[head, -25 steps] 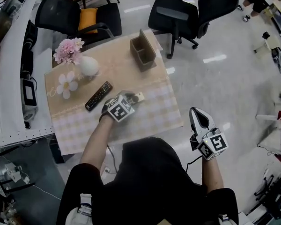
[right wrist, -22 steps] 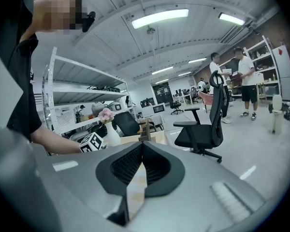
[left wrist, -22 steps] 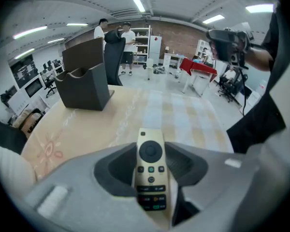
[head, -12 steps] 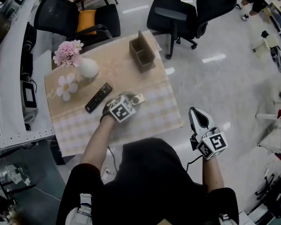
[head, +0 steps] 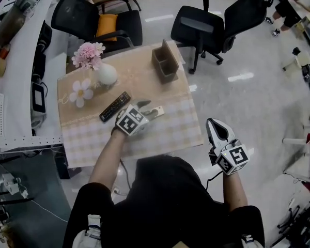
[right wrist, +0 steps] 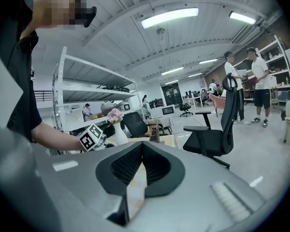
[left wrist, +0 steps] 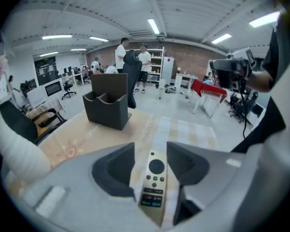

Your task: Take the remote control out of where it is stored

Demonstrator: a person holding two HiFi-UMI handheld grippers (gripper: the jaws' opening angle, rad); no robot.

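Note:
A slim cream remote control (head: 156,111) (left wrist: 153,185) lies on the checked tablecloth (head: 165,130), buttons up. My left gripper (head: 143,109) (left wrist: 151,151) hovers over it; its jaws have just been opening and stand apart on either side of the remote with gaps, not pressing it. The dark two-compartment holder (head: 165,62) (left wrist: 107,100) stands upright at the table's far right, beyond the remote. A black remote (head: 115,106) lies to the left of my left gripper. My right gripper (head: 216,124) (right wrist: 141,146) hangs off the table's right side over the floor, jaws together and empty.
A white vase with pink flowers (head: 104,73) and a flower-shaped mat (head: 81,92) sit at the table's far left. Office chairs (head: 202,25) (head: 95,22) stand behind the table. A white desk (head: 18,61) runs along the left. People stand far off.
My left gripper has lifted a little off the cream remote with its jaws wider, and more of the remote shows on the cloth. The right gripper has barely shifted.

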